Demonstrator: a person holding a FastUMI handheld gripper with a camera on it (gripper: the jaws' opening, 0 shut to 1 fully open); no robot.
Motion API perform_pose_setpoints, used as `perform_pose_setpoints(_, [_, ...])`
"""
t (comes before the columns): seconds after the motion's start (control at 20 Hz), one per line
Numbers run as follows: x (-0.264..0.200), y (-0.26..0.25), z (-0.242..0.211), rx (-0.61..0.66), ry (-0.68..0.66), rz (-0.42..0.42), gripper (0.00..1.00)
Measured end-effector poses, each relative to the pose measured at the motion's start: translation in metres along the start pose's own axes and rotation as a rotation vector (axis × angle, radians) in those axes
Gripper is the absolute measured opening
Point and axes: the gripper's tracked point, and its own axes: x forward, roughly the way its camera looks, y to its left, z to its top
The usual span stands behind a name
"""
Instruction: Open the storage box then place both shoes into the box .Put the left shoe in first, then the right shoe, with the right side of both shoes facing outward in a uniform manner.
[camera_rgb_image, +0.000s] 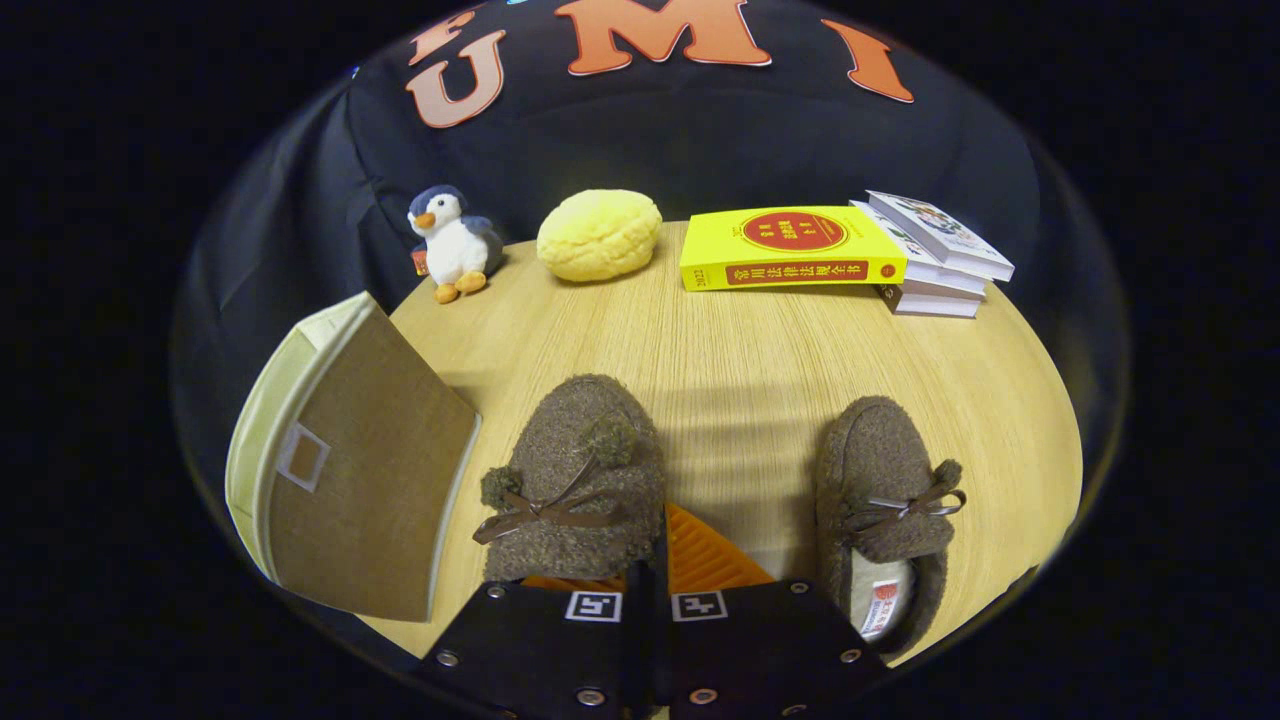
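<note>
Now tool (655, 560) grips left shoe (575, 470).

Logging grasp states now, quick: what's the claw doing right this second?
Claw: fingers closed together, gripping the rear edge of the left slipper.

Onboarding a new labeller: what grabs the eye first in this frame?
Two brown fuzzy slippers with bows: one right at the gripper, whose fingers look nearly closed, the other off to its right. A tan storage box stands left of them; a bright yellow book lies beyond.
</note>
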Motion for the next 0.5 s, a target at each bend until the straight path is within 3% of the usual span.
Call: perform_pose_setpoints(0.5, [-0.079, 0.093, 0.079, 0.008, -0.052, 0.069, 0.04])
